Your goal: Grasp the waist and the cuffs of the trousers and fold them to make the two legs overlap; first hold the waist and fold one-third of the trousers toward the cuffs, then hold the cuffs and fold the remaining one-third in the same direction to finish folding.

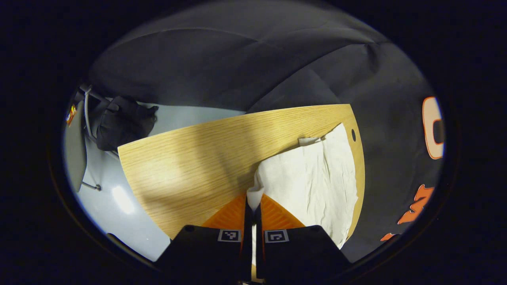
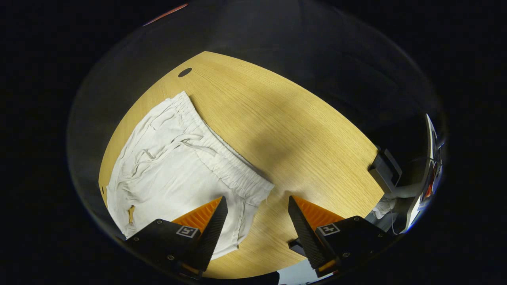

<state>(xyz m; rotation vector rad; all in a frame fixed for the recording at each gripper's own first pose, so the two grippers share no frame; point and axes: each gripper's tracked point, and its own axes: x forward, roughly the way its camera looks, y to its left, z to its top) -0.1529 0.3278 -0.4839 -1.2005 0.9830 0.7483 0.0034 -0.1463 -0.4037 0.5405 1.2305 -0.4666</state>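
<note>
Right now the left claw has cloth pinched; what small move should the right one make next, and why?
Probably ease the open right claw forward and close on the trousers' waistband corner. It hangs just short of it, while the left claw is already shut on a cuff.

Left gripper point(image 1: 253, 200) is pinched tight, both fingers pressed together on a corner of the white trousers point(image 1: 313, 178), fabric bunched right at the tips. Right gripper point(image 2: 257, 206) is spread wide, jaws well apart, tilted down over the waist end of the trousers, one finger point(image 2: 212, 223) over the cloth, the other point(image 2: 303, 223) over bare wood, gripping nothing.
</note>
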